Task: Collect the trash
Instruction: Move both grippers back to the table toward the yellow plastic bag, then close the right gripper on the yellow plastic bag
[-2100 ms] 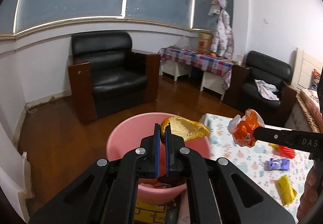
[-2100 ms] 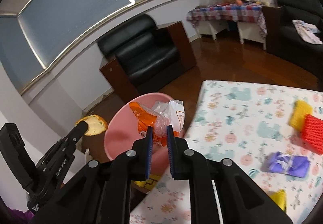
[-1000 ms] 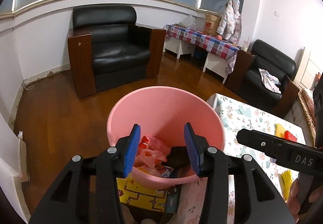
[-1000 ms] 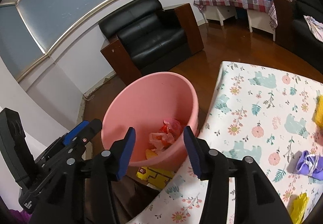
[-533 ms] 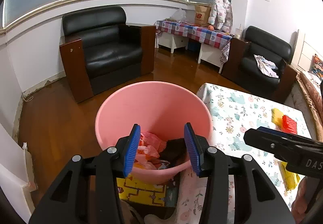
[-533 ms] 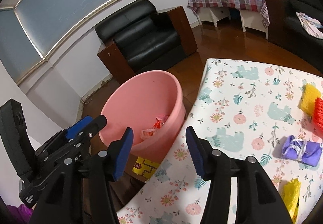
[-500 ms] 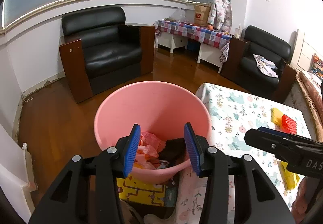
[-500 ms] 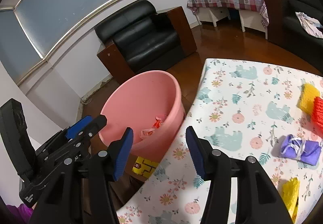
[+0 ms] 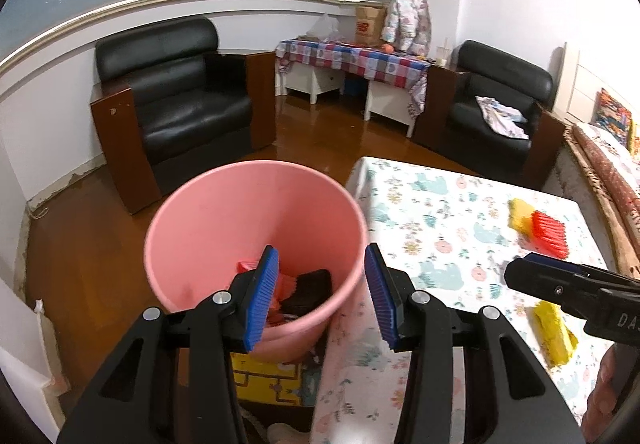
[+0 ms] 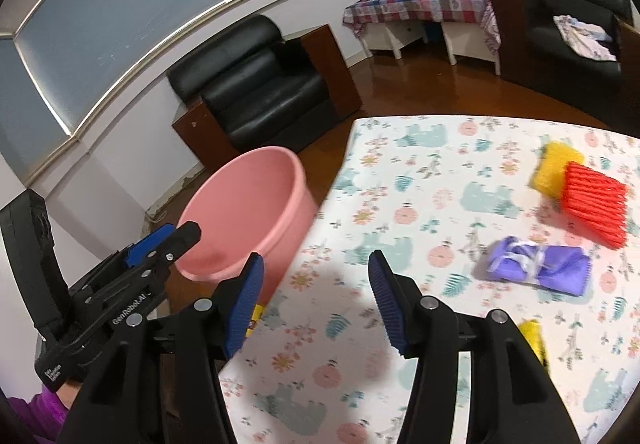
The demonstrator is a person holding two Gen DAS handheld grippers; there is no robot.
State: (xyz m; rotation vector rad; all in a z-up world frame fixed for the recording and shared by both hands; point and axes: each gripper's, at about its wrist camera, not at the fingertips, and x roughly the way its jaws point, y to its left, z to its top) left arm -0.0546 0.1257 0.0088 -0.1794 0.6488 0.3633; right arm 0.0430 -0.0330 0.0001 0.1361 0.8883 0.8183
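Note:
A pink bucket point(image 9: 200, 219) stands on the floor beside the table's left edge and holds red and dark scraps point(image 9: 304, 286). My left gripper point(image 9: 318, 294) hangs open and empty over the bucket's near rim. My right gripper point(image 10: 316, 298) is open and empty above the flowered tablecloth point(image 10: 420, 211). On the cloth lie a purple wrapper point(image 10: 536, 268), a red ribbed piece point(image 10: 592, 203) leaning on a yellow sponge point(image 10: 554, 163), and a yellow scrap point(image 10: 534, 336) near the right finger. In the left wrist view the red piece point(image 9: 550, 234) and a yellow scrap point(image 9: 554, 336) show too.
A black armchair point(image 9: 172, 111) stands behind the bucket, a second one point(image 9: 496, 111) at the far right. A checked side table point(image 9: 352, 63) sits against the back wall. A yellow printed box point(image 9: 268, 380) lies under the bucket. Wooden floor surrounds the table.
Both grippers let their trash fall into the bucket and opened. Since then both have swung right, the right one from over the bucket to over the tablecloth.

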